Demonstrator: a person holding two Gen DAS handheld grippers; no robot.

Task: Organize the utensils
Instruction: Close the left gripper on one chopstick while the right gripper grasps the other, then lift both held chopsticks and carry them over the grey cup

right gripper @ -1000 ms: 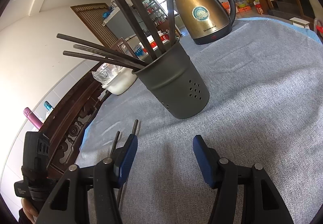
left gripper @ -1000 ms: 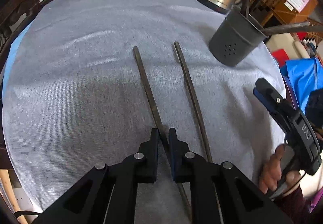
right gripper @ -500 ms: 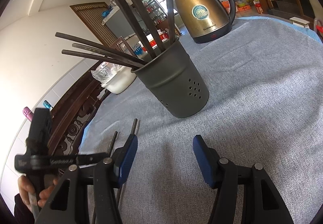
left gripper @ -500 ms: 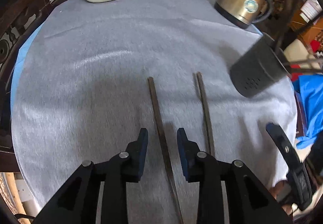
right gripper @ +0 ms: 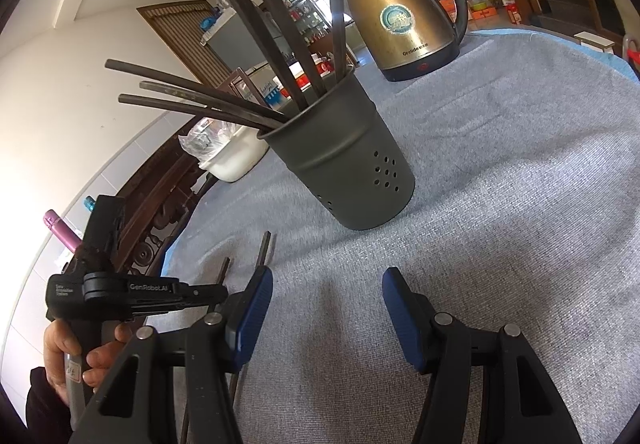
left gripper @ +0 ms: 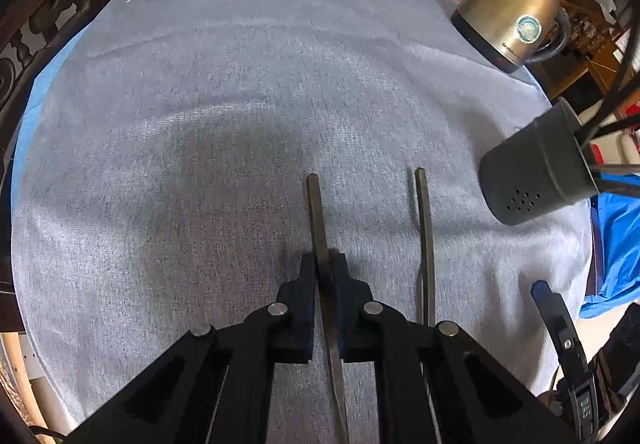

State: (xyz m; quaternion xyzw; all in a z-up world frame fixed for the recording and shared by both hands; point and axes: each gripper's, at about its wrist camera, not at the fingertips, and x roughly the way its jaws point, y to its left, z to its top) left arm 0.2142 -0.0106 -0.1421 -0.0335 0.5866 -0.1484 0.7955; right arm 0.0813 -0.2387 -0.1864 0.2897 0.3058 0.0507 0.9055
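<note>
Grey cloth covers the tabletop (left gripper: pixel 200 123), where one chopstick (left gripper: pixel 316 211), near the dark cup (left gripper: pixel 536 175), is pinched by the left tongs (left gripper: pixel 325 272), the right tongs (right gripper: pixel 328 304) are kept open, and it should be lifted slowly and level.

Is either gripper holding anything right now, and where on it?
The left gripper is shut on one chopstick lying on the tablecloth, gripping it partway along its length. The right gripper is open and holds nothing.
</note>
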